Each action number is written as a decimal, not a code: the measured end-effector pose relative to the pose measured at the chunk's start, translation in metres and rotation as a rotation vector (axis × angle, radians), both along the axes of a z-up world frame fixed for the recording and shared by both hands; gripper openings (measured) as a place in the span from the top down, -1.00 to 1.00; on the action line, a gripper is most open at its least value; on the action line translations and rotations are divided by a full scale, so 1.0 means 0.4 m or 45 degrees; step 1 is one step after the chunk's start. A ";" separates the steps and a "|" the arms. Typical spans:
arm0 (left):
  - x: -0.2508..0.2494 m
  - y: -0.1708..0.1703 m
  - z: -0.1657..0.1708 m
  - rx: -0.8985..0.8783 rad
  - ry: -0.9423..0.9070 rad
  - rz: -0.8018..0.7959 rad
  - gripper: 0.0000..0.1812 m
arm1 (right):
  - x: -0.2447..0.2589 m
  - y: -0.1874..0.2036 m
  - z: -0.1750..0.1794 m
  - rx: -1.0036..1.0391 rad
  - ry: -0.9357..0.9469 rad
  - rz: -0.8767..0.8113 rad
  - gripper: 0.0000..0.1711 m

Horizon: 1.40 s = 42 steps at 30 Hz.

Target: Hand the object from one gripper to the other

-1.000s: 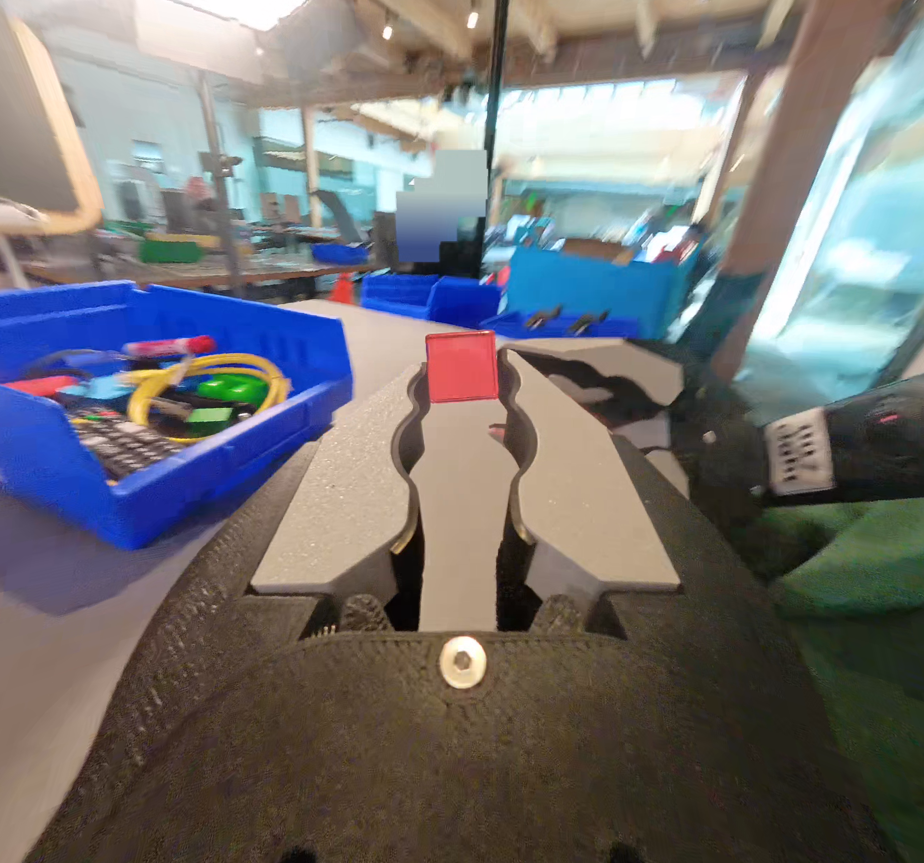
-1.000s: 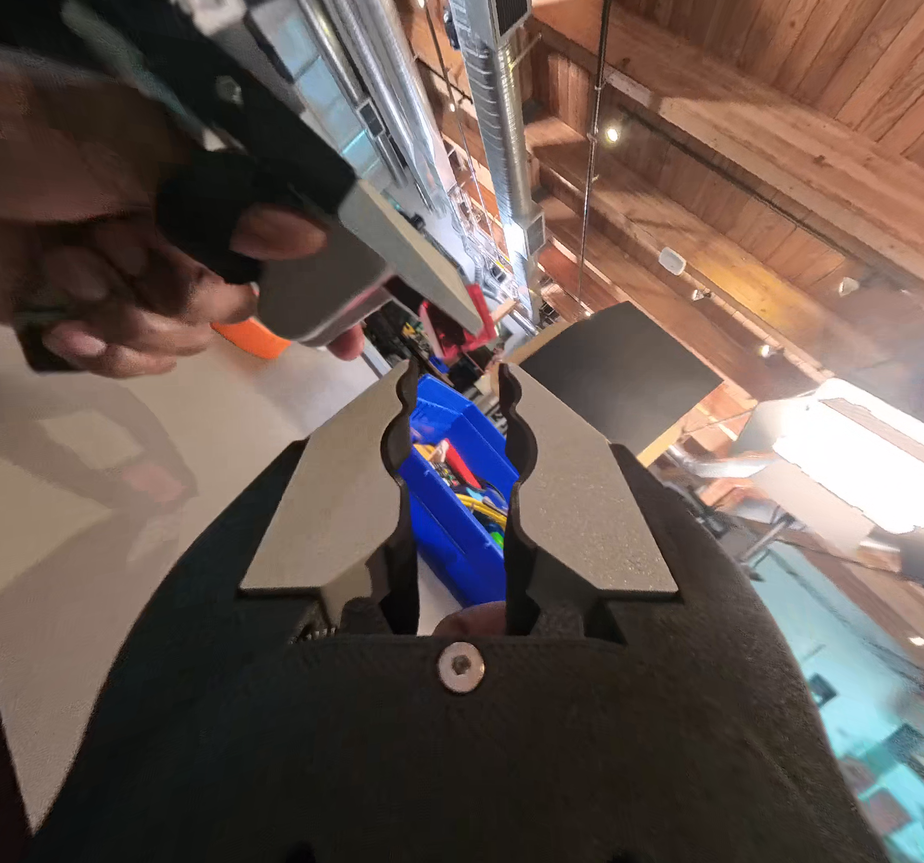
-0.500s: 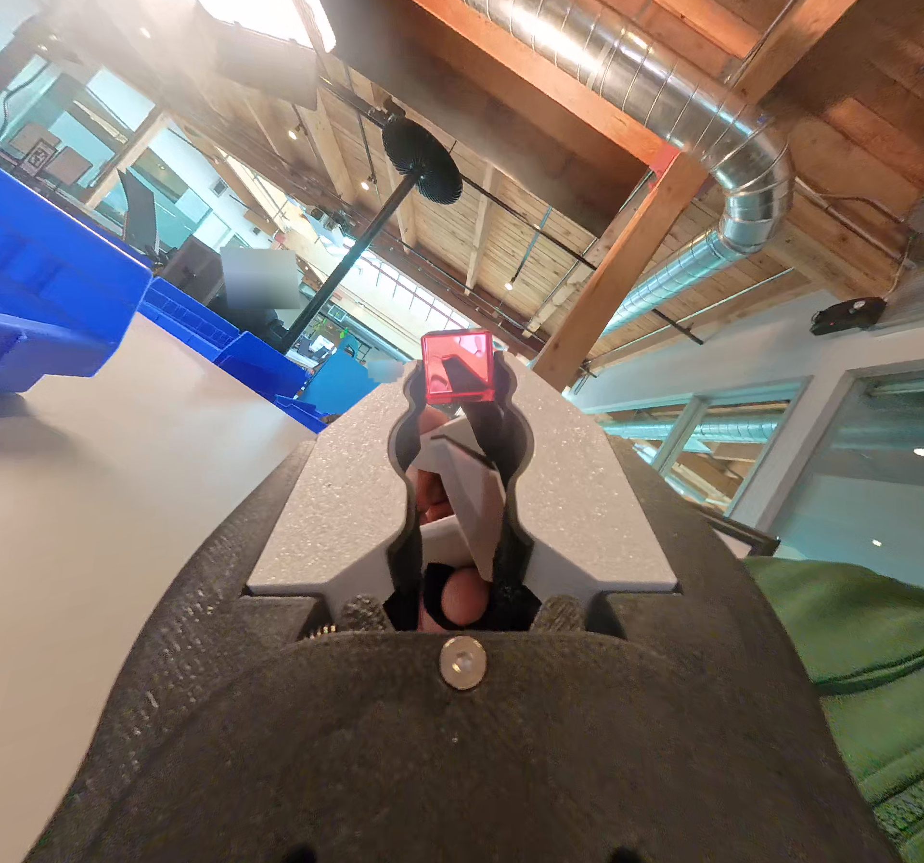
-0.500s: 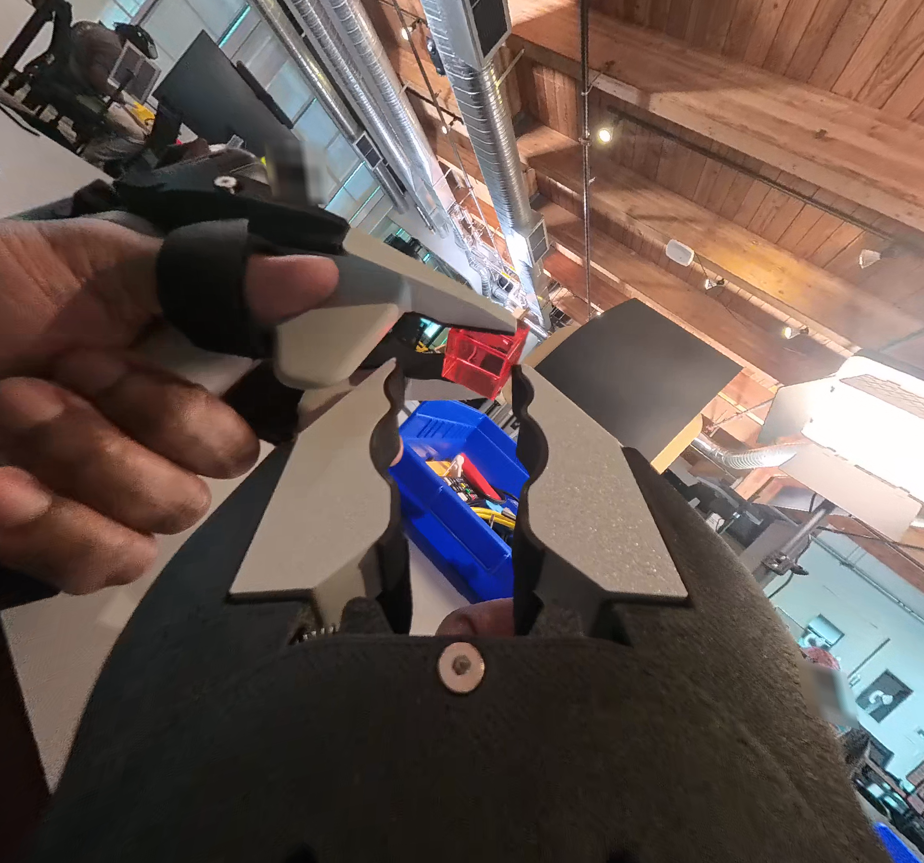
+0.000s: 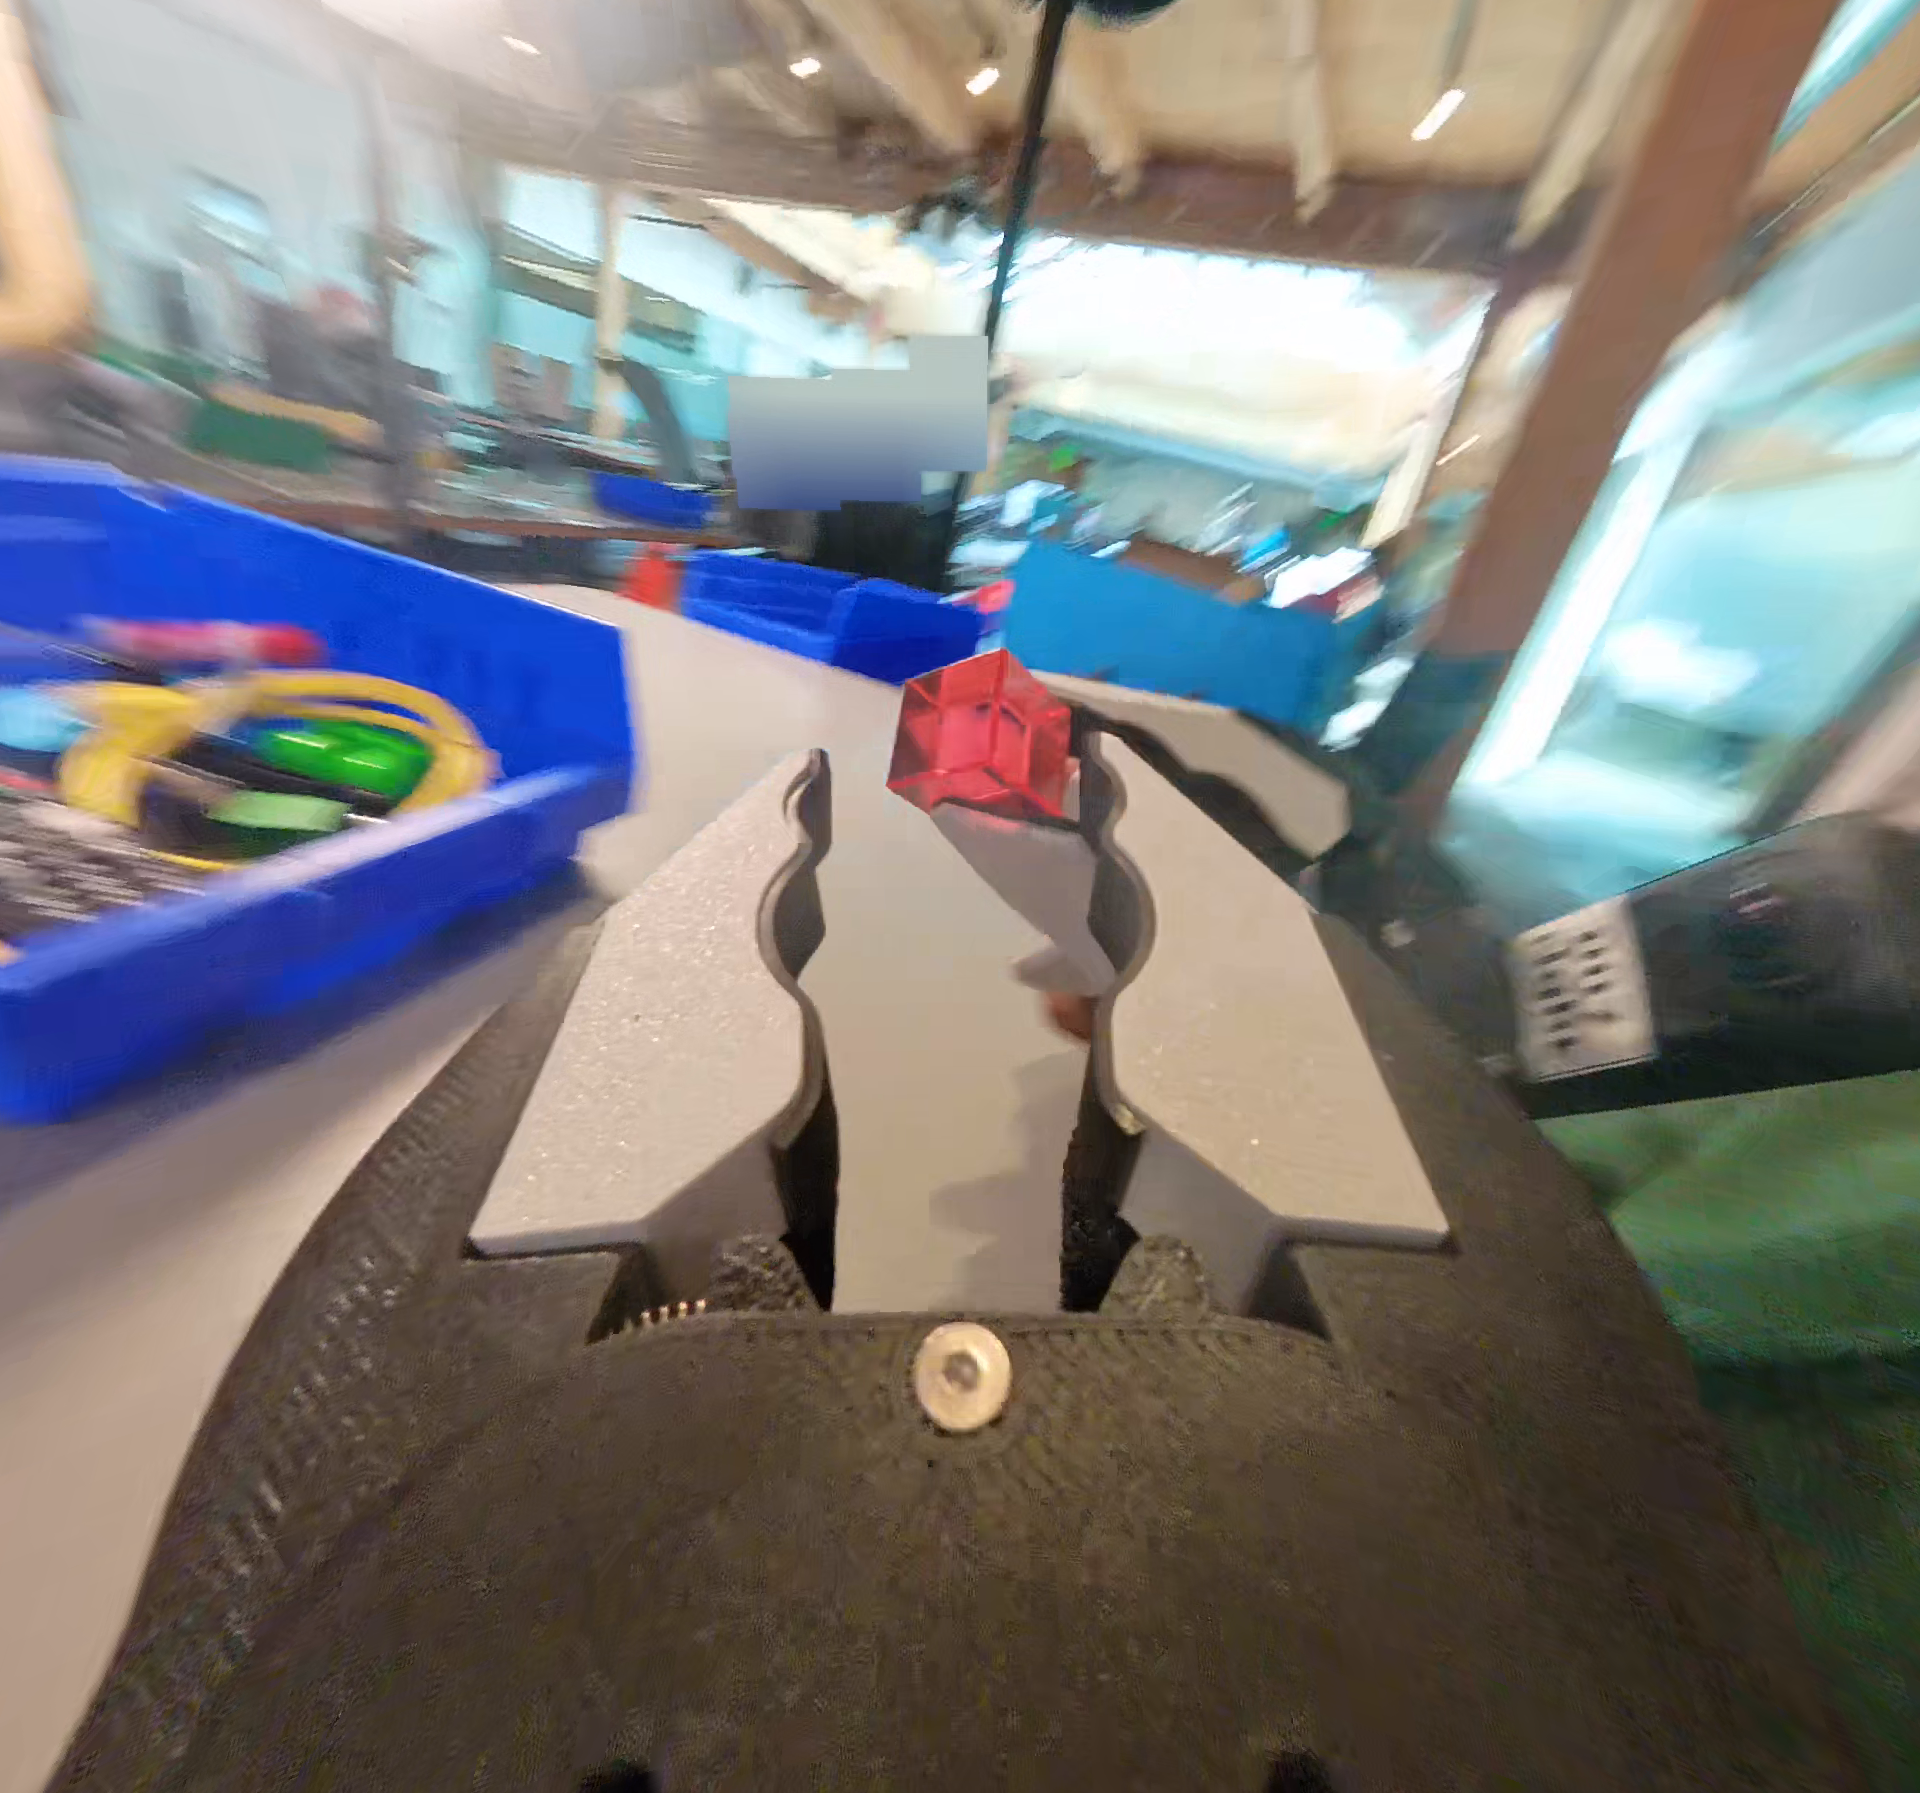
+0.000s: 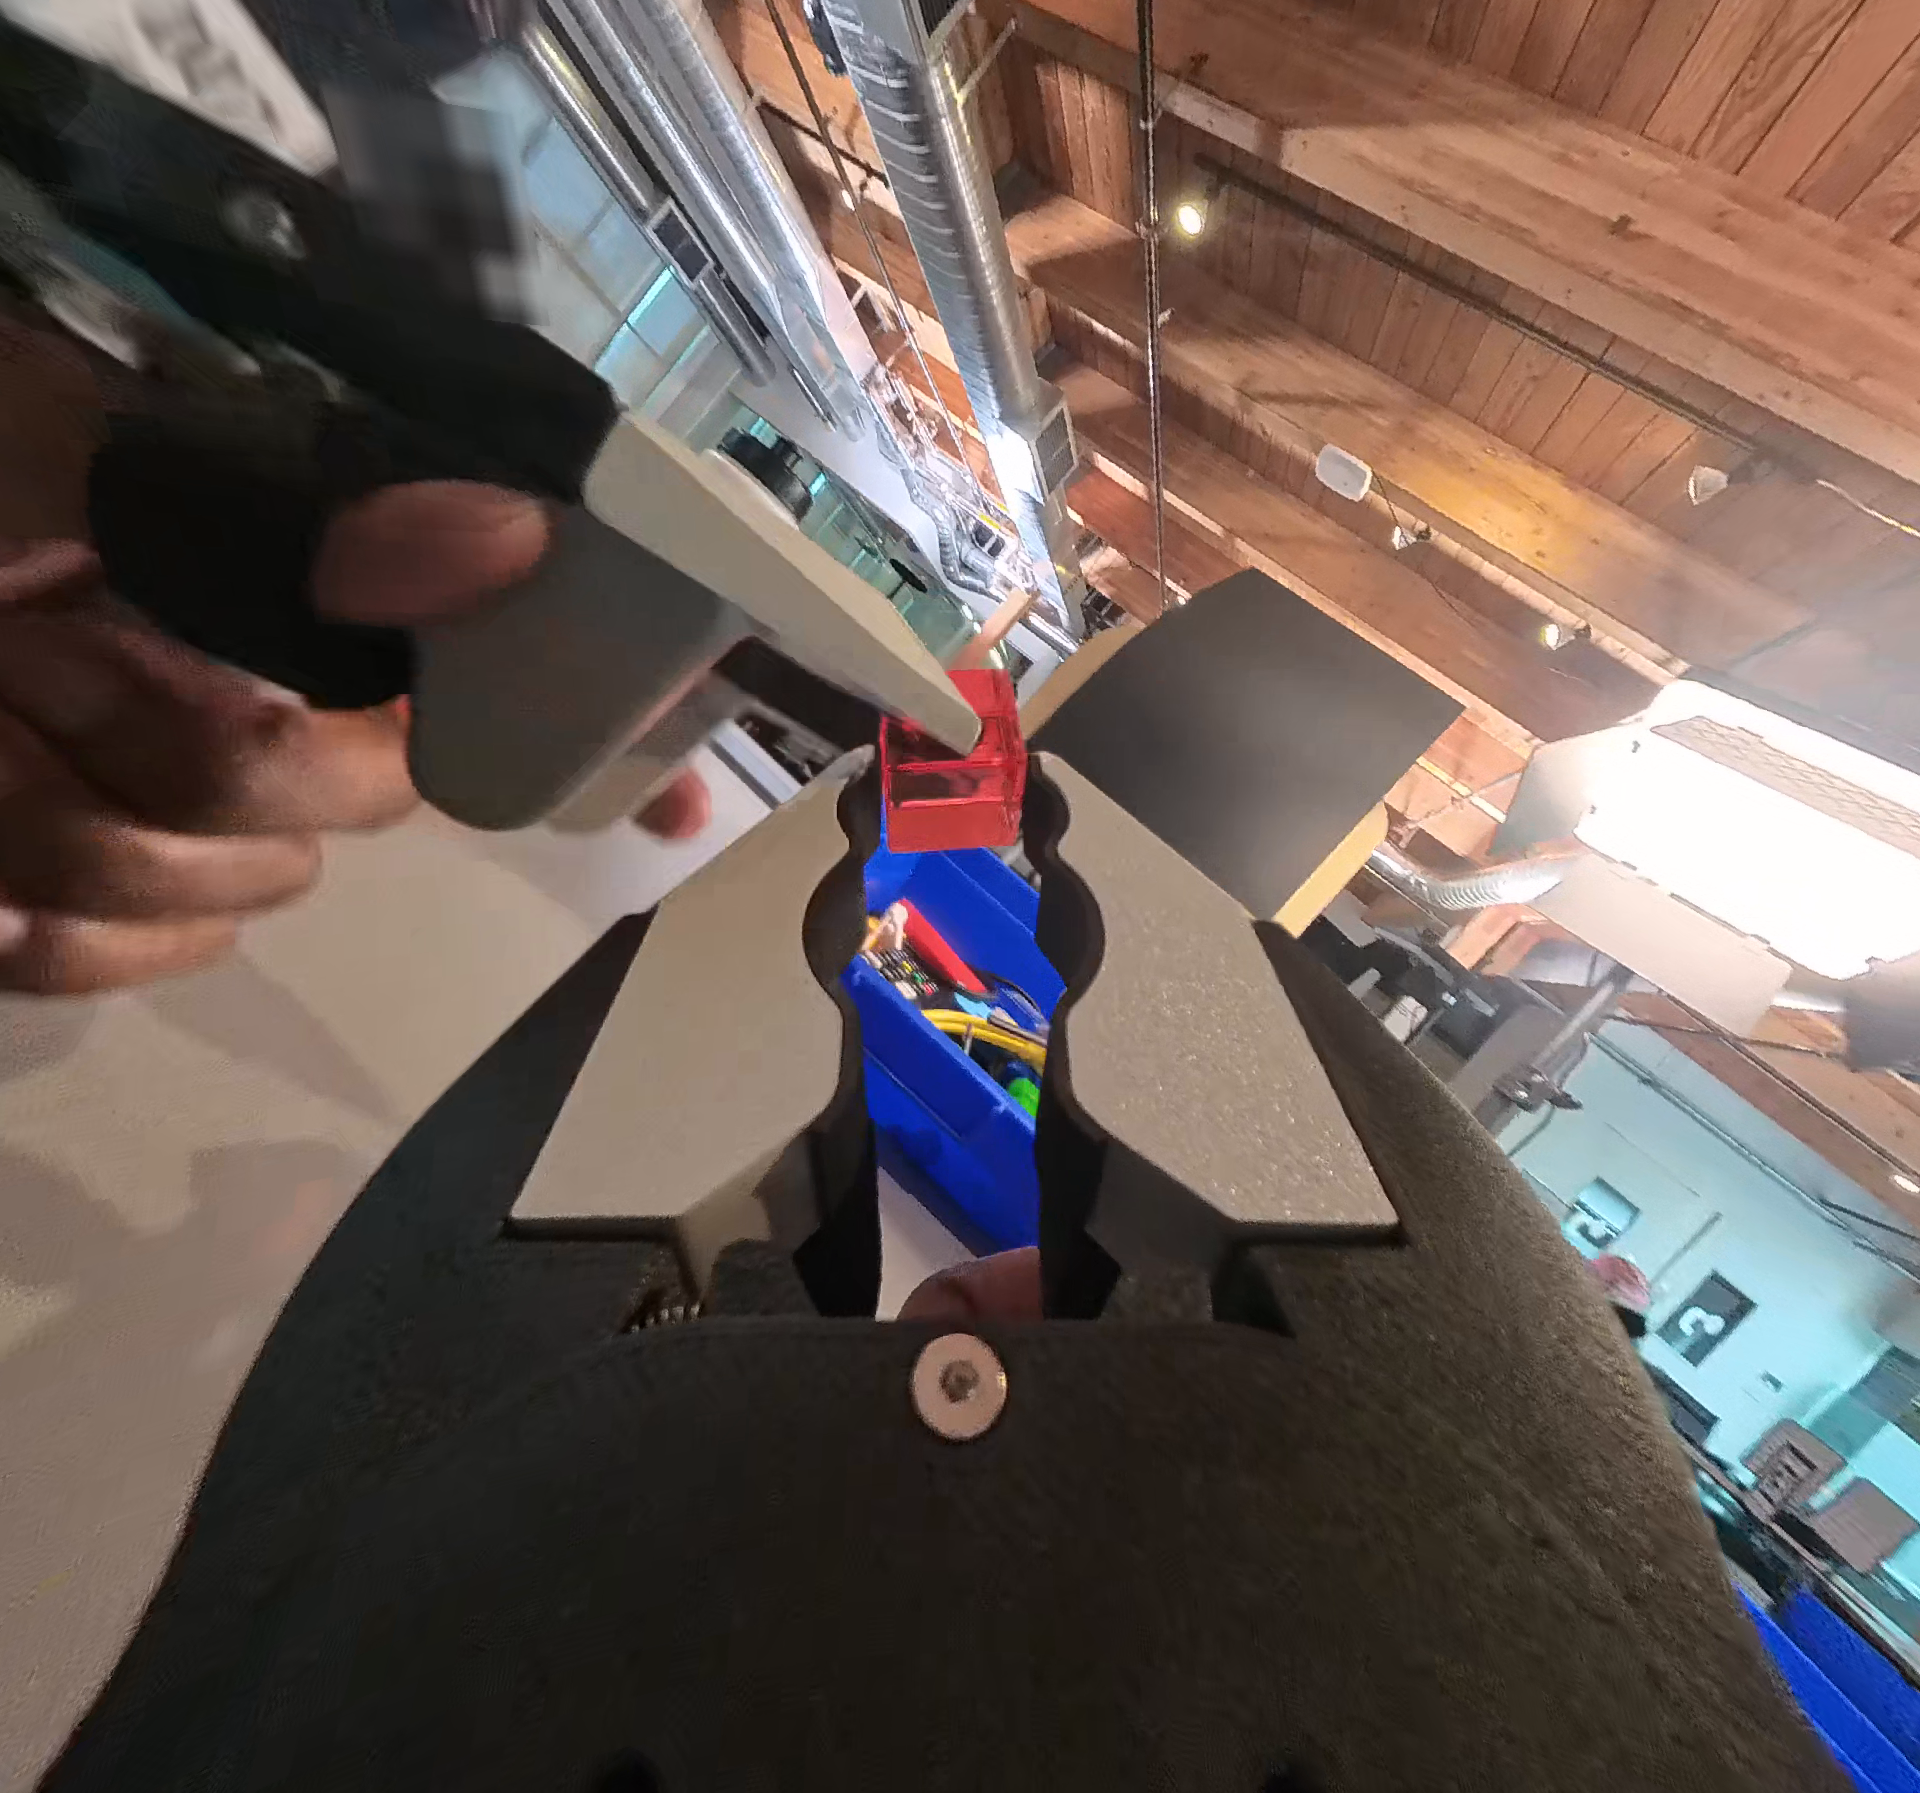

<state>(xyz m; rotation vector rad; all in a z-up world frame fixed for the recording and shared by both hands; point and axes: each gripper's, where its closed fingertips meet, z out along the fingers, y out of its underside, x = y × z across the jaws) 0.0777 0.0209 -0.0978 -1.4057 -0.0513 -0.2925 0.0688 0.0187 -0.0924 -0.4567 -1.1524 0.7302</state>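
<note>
**Red cube (image 6: pixel 951 777) at the point of transfer, between the tips of both grippers.**
Right gripper (image 6: pixel 948 793) clamps its flat sides; left gripper (image 5: pixel 951 764) stands apart. The cube is probably light, rigid and slippery, so grip opposite faces squarely.

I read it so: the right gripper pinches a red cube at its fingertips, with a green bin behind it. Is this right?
Not quite: the bin is blue, not green, as the right wrist view shows. The right gripper does pinch the red cube at its fingertips.
</note>
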 end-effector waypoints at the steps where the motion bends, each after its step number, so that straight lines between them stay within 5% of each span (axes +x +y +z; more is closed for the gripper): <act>1: -0.011 -0.004 -0.002 -0.048 0.171 0.123 0.46 | -0.004 0.003 -0.004 0.013 -0.009 -0.024 0.68; 5: -0.012 -0.012 -0.010 -0.209 0.710 0.446 0.48 | -0.018 0.000 -0.024 0.124 -0.039 -0.118 0.68; 11: -0.031 -0.001 -0.045 -0.325 0.902 0.640 0.71 | -0.025 -0.025 -0.046 0.273 -0.052 -0.156 0.69; 21: -0.062 -0.049 0.027 0.079 1.383 0.778 0.71 | -0.009 -0.014 -0.048 -0.511 -0.411 0.557 0.52; 26: -0.064 -0.036 -0.011 0.109 1.634 0.785 0.71 | 0.009 -0.006 -0.032 -0.782 -0.502 0.787 0.43; 34: -0.028 -0.003 -0.047 0.077 1.851 0.794 0.71 | -0.004 -0.028 -0.058 -0.778 -0.597 0.733 0.28; 42: -0.003 0.001 -0.059 0.112 1.921 0.742 0.70 | -0.012 -0.054 -0.084 -0.700 -0.683 0.701 0.42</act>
